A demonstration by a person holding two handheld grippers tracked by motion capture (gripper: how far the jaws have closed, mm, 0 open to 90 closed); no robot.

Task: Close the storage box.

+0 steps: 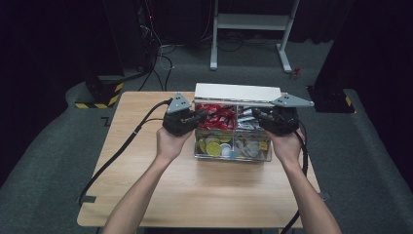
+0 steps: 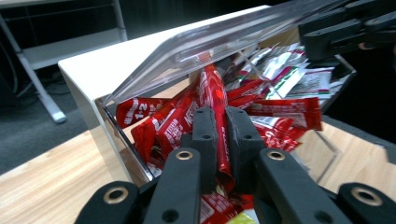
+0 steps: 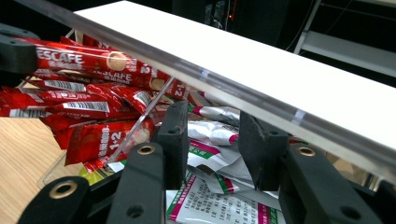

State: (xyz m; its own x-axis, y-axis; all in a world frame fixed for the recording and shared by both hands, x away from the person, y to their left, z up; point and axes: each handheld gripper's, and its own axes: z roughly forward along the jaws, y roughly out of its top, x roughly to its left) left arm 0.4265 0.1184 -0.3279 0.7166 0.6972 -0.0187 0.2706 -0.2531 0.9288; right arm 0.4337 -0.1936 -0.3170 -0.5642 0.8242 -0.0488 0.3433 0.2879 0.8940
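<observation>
Lid [image 2: 219,42] propped by right gripper [image 3: 212,140], jaws spread, so left gripper [image 2: 223,140] can pinch a red sachet [image 2: 219,116].

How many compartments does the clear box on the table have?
4. The clear box has red coffee sticks back left, silver-green sachets back right, round yellow-green packets front left, pale packets front right.

Glossy red foil sachets [image 2: 215,100]; clear smooth plastic box [image 1: 233,155]; matt wood-grain table [image 1: 195,190]; matt black plastic tongs [image 2: 223,135].
</observation>
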